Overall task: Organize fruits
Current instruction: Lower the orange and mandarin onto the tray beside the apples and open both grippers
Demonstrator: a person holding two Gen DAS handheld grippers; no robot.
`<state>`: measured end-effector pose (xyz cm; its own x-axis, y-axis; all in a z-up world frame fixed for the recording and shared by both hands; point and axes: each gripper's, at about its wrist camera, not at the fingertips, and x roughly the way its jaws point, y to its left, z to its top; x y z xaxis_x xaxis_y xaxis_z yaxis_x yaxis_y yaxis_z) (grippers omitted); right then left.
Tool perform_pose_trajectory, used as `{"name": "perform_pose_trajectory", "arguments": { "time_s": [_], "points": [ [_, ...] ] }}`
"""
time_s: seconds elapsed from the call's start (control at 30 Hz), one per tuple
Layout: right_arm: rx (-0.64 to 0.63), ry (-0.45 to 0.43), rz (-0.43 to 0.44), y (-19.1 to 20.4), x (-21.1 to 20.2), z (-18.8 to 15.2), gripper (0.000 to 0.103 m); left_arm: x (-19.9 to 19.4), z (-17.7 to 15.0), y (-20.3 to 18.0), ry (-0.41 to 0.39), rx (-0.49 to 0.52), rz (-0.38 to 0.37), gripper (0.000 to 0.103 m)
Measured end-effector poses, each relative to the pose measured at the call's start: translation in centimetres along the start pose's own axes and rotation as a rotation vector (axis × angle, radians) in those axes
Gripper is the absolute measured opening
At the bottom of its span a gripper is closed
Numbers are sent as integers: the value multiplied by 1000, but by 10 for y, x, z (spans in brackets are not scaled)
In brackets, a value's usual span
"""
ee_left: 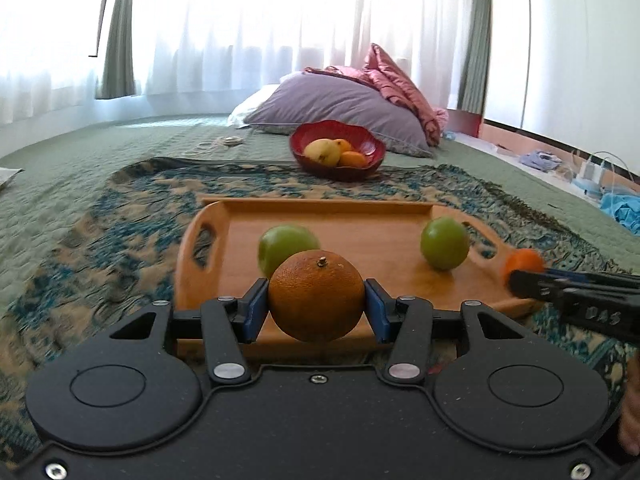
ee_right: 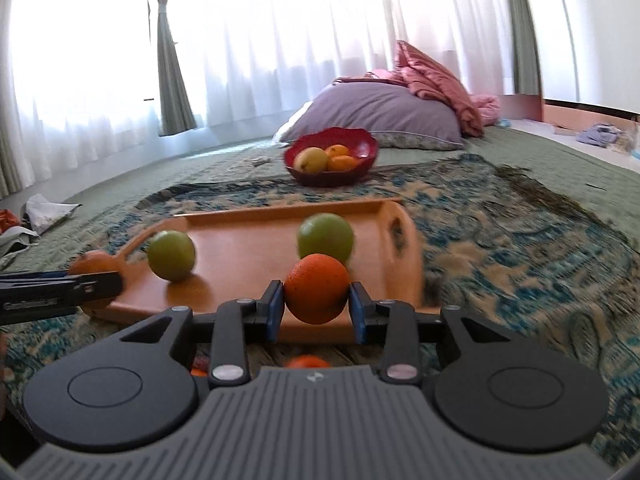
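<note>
The right gripper (ee_left: 516,280), seen from the left wrist camera, bears embossed letters that look like "DAS" on its black side. The small logo on its grey housing is not readable.

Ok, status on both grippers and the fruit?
Left hand-held gripper holding orange. Right holding orange. Two green fruits on tray. Nothing blocking.

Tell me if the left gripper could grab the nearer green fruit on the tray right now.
Probably not: the left gripper is shut on an orange, which sits directly in front of that green fruit on the wooden tray. It would have to set the orange down first.
</note>
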<state>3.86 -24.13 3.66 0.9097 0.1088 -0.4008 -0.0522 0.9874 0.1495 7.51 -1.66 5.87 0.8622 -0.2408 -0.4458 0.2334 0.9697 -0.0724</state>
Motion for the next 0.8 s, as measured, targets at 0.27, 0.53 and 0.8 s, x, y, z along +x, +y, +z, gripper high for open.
{"name": "perform_pose_trajectory", "arguments": {
  "time_s": [0.27,0.53,0.8],
  "points": [
    [-69,51,44,26,44,8,39,48,8,-11,98,-23,-63,48],
    [-66,111,40,26,76,14,39,78,9,-9,127,-23,-49,48],
    [-9,155,27,12,92,10,39,91,8,-2,124,-5,-38,48]
  ]
}}
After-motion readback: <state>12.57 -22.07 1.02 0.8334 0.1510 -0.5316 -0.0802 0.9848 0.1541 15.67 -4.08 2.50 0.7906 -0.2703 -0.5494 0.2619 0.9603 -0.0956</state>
